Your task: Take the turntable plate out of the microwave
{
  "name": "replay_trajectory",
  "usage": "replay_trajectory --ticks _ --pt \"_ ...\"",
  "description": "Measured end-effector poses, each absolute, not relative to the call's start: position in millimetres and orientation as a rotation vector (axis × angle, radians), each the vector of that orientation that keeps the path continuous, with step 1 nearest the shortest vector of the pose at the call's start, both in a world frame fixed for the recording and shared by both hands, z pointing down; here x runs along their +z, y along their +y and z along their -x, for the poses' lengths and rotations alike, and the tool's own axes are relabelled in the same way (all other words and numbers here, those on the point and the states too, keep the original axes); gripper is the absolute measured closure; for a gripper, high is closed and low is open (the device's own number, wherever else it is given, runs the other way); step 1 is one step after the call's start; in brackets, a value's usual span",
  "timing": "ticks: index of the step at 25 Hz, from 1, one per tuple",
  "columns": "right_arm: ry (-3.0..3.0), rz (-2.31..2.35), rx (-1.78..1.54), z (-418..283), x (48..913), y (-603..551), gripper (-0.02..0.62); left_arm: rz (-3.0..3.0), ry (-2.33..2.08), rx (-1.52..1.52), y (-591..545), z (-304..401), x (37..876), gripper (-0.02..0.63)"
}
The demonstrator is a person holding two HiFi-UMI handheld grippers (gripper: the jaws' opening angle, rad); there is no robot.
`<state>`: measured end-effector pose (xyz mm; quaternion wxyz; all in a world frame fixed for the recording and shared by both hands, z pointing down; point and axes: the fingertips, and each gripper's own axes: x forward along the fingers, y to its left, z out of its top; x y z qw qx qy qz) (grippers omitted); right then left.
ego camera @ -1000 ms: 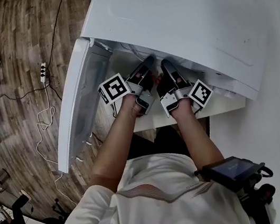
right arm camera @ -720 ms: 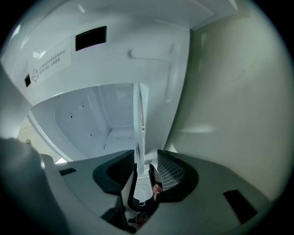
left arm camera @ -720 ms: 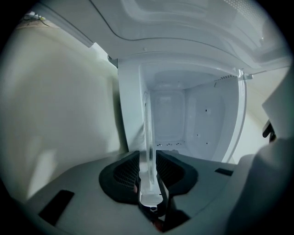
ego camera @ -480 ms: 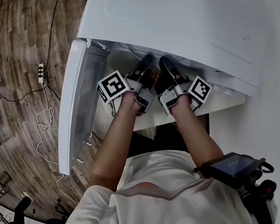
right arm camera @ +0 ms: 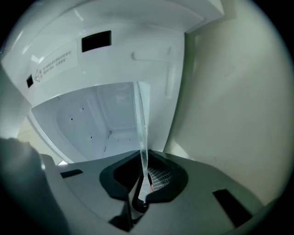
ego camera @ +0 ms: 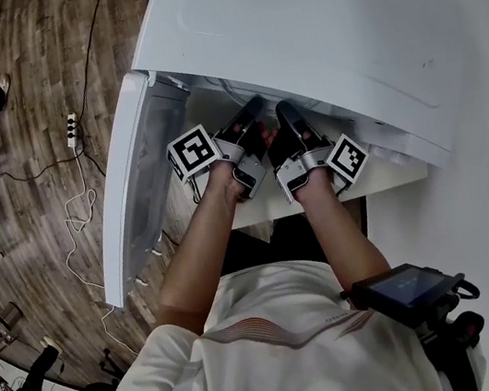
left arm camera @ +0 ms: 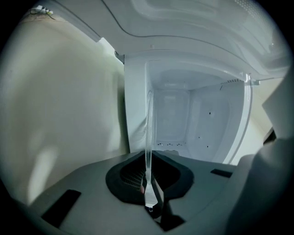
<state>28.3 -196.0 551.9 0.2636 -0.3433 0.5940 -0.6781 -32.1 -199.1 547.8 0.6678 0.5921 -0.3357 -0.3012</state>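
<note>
A wooden floor (ego camera: 31, 209) with trailing cables and a power strip (ego camera: 71, 127) is seen at the left of the head view. Beside it, a white microwave (ego camera: 309, 29) is set on a white table (ego camera: 392, 181). The microwave door (ego camera: 134, 181) is swung wide open to the left. Both of the person's forearms are stretched into the opening, and the marker cubes (ego camera: 195, 152) of the two grippers are seen just outside it.

In the left gripper view, the fingers of the left gripper (left arm camera: 148, 186) have just been closing and are now clenched on the rim of the glass turntable plate (left arm camera: 149, 133). The plate is seen edge-on as a thin clear strip against the white cavity (left arm camera: 183, 114). In the right gripper view, the right gripper (right arm camera: 143, 181) has likewise just been closing and is clamped on the same plate's rim. The plate is held between the two grippers, still within the microwave's cavity. Whether it is lifted off the cavity floor cannot be told.
</note>
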Motion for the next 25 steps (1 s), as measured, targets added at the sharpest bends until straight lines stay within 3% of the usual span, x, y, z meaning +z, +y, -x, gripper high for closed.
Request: replay_trajectory --ticks 25 --pt "1.777 0.862 -1.656 -26.7 532.3 -197.5 0.560 -1.451 -0.730 -0.845 -196.7 35.1 526.3 0.558"
